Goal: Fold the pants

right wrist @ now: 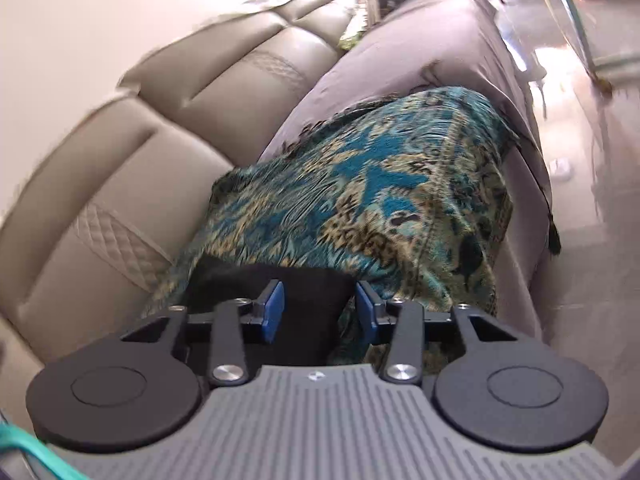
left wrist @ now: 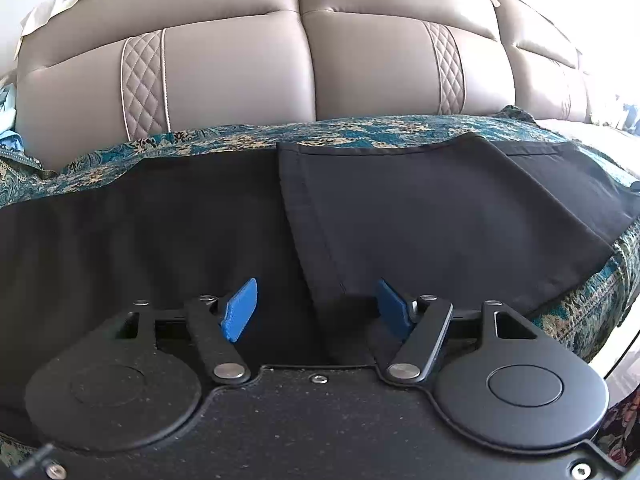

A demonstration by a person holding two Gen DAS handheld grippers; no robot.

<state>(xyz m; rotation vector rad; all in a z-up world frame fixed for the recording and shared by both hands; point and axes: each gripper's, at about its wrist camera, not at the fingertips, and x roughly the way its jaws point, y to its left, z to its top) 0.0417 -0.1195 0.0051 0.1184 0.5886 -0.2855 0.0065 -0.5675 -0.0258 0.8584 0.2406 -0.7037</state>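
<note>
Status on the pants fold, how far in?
Done: one layer of the pants already lies folded over, edge at mid-garment, on the blanket. In hand: nothing gripped; left gripper is open over the near edge, right gripper is open with the pants' end between its pads. Left: further folds.

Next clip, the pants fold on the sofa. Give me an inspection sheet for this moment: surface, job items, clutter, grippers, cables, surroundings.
Surface: teal-and-beige patterned throw spread over the grey sofa seat.
Job's things: black fabric pants lying flat on the throw, one layer folded over with a visible edge.
Clutter: light blue cloth at the far left edge; blurred items at the sofa's far end, too unclear to name.
Grippers: left gripper open over the pants, pads not pressing; right gripper open, black fabric between its blue pads, no clear pinch.
Cables: teal cord beside the right gripper's body.
Surroundings: tan padded leather backrest; glossy pale floor.
</note>
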